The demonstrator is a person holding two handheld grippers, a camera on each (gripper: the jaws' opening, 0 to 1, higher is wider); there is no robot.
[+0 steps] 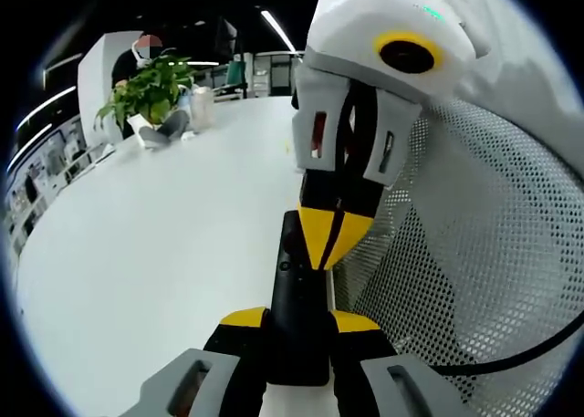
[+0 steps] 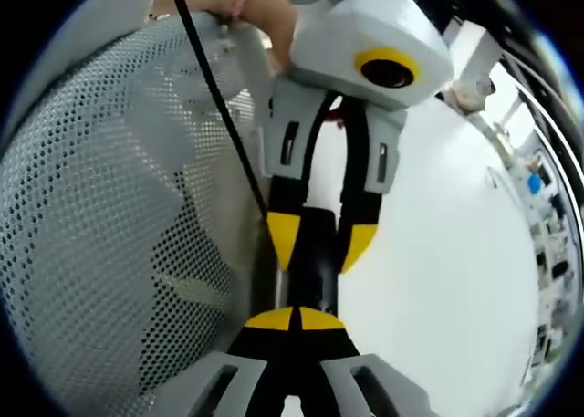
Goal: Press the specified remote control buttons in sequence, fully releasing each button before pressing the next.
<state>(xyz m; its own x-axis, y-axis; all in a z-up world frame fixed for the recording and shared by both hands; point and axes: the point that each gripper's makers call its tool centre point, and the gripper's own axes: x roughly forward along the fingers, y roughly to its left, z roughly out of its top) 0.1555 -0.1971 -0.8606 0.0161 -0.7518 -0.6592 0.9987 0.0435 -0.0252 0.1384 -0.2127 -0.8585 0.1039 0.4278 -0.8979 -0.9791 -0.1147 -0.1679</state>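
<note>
A black remote control (image 1: pixel 294 294) lies lengthwise between the yellow-tipped jaws of my left gripper (image 1: pixel 299 319), which is shut on its lower end just above the white table (image 1: pixel 155 253). My right gripper (image 1: pixel 328 237) comes down from the upper right with its yellow tips pressed together, and they touch the top face of the remote. In the right gripper view, my right gripper (image 2: pixel 294 318) is shut with nothing between its tips. They rest at the near end of the remote (image 2: pixel 316 266), which the left gripper (image 2: pixel 319 244) holds from the far side.
A potted green plant (image 1: pixel 151 87) and a pale container (image 1: pixel 202 107) stand at the table's far edge. A person's white mesh sleeve (image 1: pixel 474 253) covers the right side of the left gripper view. The mesh sleeve (image 2: pixel 100 216) also covers the left of the right gripper view.
</note>
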